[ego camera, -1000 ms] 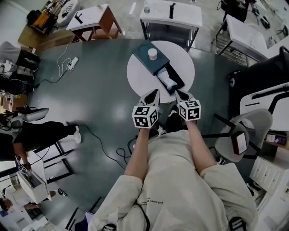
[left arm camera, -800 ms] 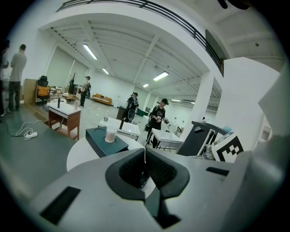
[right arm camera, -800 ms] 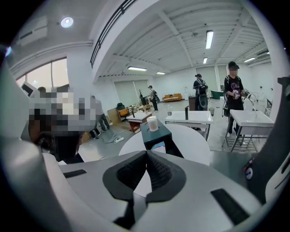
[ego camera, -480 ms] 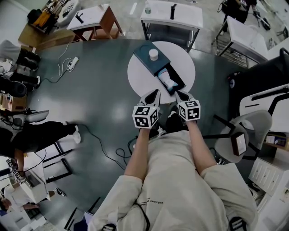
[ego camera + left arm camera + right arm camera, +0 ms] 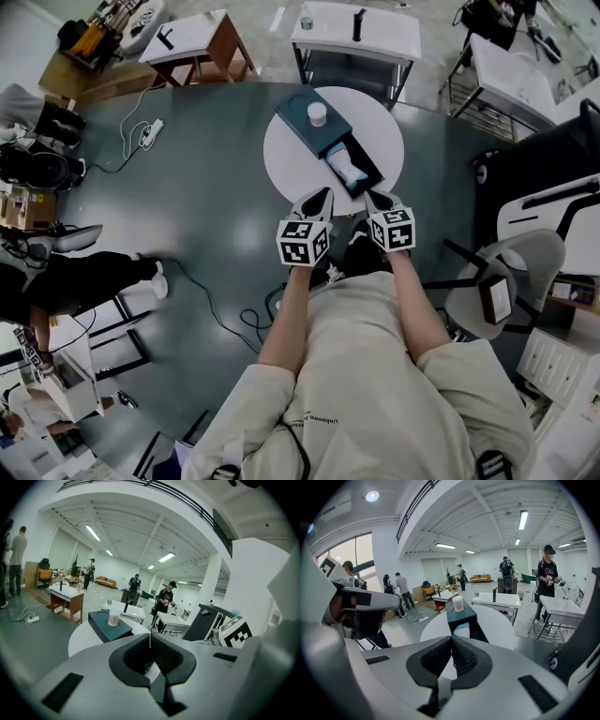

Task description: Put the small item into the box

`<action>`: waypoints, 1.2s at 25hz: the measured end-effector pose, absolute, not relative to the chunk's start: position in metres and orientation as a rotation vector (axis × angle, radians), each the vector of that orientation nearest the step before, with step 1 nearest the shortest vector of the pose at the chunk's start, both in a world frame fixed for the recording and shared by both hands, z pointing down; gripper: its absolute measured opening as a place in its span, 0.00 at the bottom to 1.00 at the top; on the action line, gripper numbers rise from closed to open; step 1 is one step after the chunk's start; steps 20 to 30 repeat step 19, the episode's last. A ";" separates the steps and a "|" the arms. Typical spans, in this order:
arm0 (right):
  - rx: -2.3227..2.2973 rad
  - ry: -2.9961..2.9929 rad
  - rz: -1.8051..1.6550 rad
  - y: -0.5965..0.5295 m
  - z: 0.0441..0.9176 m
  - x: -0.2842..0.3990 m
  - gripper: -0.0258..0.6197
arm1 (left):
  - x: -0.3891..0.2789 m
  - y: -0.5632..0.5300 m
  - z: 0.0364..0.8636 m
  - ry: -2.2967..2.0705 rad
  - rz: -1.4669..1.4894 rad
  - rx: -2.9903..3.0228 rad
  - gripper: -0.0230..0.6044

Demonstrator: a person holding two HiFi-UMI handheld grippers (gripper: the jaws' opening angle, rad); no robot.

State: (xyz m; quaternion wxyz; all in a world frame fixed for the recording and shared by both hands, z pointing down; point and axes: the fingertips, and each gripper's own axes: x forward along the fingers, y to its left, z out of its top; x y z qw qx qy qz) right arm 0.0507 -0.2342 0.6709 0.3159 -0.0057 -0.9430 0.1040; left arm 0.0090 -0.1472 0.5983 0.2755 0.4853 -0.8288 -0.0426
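A dark teal box [image 5: 309,120] lies on the round white table [image 5: 289,155], with its open tray [image 5: 367,173] pulled toward me. A small white cup [image 5: 317,113] stands on the box's closed part. A pale blue and white item [image 5: 349,169] lies in the tray. My left gripper [image 5: 319,198] and right gripper [image 5: 377,198] hover side by side at the table's near edge, short of the box. Both are shut with nothing between the jaws. In the left gripper view the cup [image 5: 114,617] sits ahead and left of the left gripper [image 5: 150,635]. The right gripper [image 5: 451,637] points at the box [image 5: 461,612].
White desks [image 5: 354,28] and a brown-legged table [image 5: 197,42] stand beyond the round table. A grey chair [image 5: 502,291] is to my right. Cables [image 5: 202,300] and a power strip [image 5: 150,131] lie on the dark floor. People stand in the background [image 5: 546,573].
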 end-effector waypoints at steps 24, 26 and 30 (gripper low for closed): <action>0.024 -2.506 0.257 -0.237 0.669 0.048 0.09 | 0.007 -0.141 0.601 -2.223 -0.110 1.287 0.07; 0.024 -2.506 0.257 -0.237 0.669 0.048 0.09 | 0.007 -0.141 0.601 -2.223 -0.110 1.287 0.07; 0.024 -2.506 0.257 -0.237 0.669 0.048 0.09 | 0.007 -0.141 0.601 -2.223 -0.110 1.287 0.07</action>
